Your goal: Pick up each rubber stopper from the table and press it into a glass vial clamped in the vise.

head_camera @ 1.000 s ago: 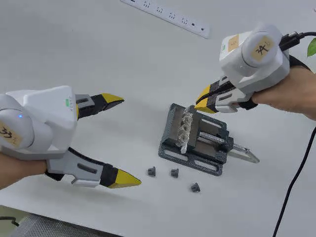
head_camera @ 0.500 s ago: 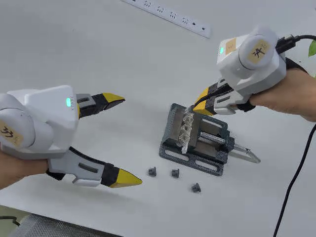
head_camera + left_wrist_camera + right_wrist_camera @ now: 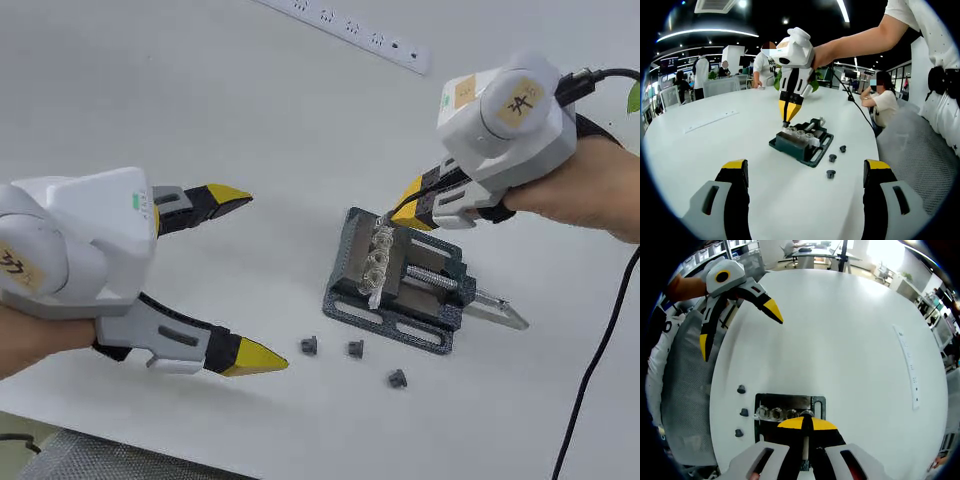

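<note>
A dark grey vise stands on the white table and clamps a row of glass vials. My right gripper hangs over the far end of that row, shut on a small dark rubber stopper held at the mouth of the end vial. Three more rubber stoppers lie on the table in front of the vise. My left gripper hovers open and holds nothing, to the left of the vise and the loose stoppers. From the right gripper view, the vials sit just beyond my shut jaws.
A white power strip lies at the far side of the table. A black cable runs down the right side. The table's near edge is close below the left gripper. People sit at other tables behind.
The right gripper has shifted and turned slightly over the vise's far end, staying shut on the stopper. The left gripper has hardly moved.
</note>
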The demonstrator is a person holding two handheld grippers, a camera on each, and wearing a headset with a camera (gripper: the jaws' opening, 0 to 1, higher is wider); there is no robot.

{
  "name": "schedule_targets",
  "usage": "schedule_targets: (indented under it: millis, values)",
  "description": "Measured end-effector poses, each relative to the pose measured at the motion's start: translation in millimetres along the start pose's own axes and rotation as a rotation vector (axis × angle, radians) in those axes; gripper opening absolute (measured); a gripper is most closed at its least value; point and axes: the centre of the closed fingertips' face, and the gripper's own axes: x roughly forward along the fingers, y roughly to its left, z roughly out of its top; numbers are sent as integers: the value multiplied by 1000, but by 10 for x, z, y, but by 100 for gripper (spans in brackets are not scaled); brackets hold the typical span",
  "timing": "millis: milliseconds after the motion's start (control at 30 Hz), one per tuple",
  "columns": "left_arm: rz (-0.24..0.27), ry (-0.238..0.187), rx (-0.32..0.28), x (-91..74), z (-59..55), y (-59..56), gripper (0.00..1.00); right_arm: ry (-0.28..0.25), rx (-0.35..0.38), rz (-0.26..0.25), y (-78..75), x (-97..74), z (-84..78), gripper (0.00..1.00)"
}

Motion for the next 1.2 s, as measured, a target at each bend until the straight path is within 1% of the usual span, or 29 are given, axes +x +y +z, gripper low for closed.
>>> schedule_targets:
  millis: [267, 433, 667, 800, 867, 1200]
  values:
    - [2, -2, -2, 2, -1, 19, 95, 17, -34, -5, 4, 2, 7, 0]
    - [4, -5, -4, -5, 2, 28, 95, 15, -25, -2, -18, 3, 0, 0]
    - [5, -4, -4, -9, -2, 31, 95, 14, -23, 10, 7, 3, 9, 1]
    - [4, -4, -5, -8, -3, 32, 94, 16, -28, 0, 0, 4, 4, 0]
    - [4, -8, -8, -7, 3, 30, 94, 12, -19, 4, 1, 6, 11, 0]
    - [6, -13, -12, -11, 4, 29, 94, 18, -38, -5, -3, 5, 9, 0]
